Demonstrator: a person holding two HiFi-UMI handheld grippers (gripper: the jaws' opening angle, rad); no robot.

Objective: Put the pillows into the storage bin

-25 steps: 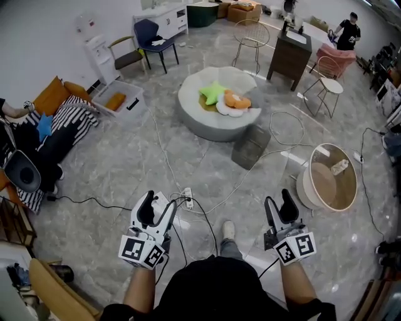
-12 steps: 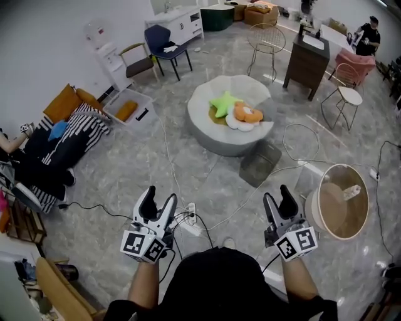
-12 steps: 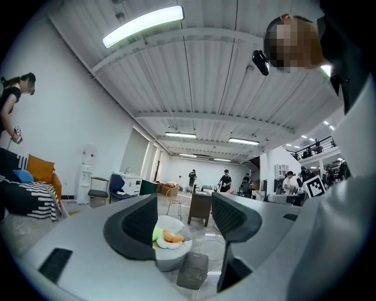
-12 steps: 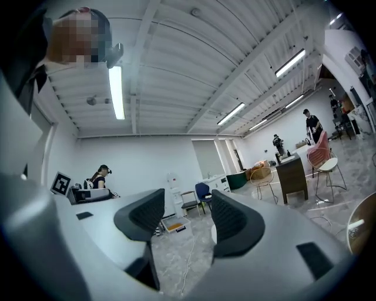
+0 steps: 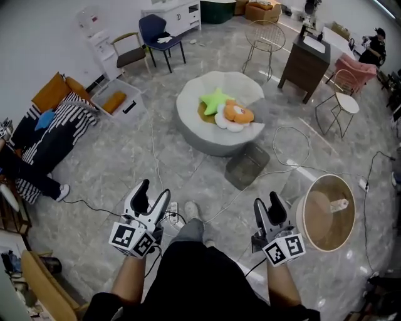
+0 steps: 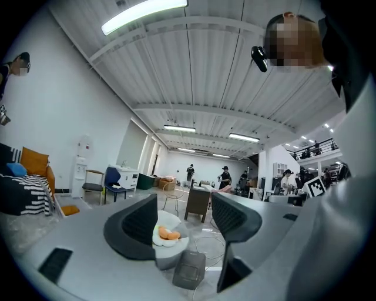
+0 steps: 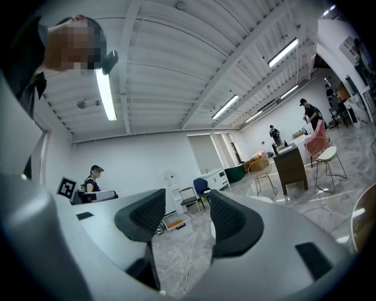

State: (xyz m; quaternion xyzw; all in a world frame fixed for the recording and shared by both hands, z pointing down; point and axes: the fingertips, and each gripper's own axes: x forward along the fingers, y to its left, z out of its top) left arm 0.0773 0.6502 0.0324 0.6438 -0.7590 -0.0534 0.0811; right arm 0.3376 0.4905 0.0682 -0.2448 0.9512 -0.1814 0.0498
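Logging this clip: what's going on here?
A person carries a two-jaw gripper in each hand, left gripper and right gripper, both open and empty; the right's jaws have just closed slightly. The green star pillow and orange plush pillow lie untouched on the round grey cushion seat ahead.

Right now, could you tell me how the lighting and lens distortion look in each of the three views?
Head view: strong fisheye bend, even light, faint sheen on the floor, pillows sharp. Left gripper view: black corners, ceiling light blown out, straight beams bowed. Right gripper view: same dark rim, glaring tube overhead, far room bright and fairly clear.
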